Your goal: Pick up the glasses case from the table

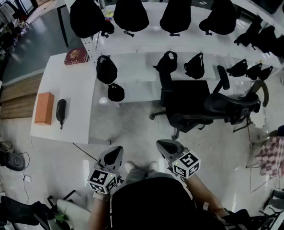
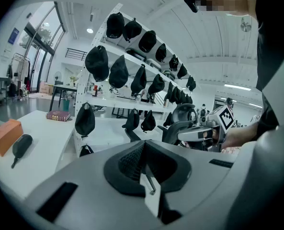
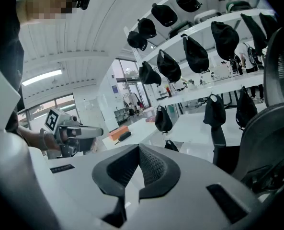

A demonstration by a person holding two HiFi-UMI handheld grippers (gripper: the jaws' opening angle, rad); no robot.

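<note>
The glasses case (image 1: 61, 110) is a black oblong pouch with a short strap. It lies on the white table (image 1: 79, 95) just right of an orange box (image 1: 44, 108). The left gripper view shows the case (image 2: 21, 146) far off at the left, and the right gripper view shows the case (image 3: 124, 136) small in the distance. My left gripper (image 1: 116, 150) and right gripper (image 1: 161, 144) hover over the floor near my body, well short of the table. Both are shut and hold nothing. Their jaws meet tip to tip at the left gripper (image 2: 142, 145) and the right gripper (image 3: 139, 147).
A red book (image 1: 76, 56) lies at the table's far end. White racks (image 1: 142, 37) hung with black caps stand behind and beside the table. A black office chair (image 1: 204, 104) stands to the right. Cables and gear (image 1: 10, 159) lie on the floor at the left.
</note>
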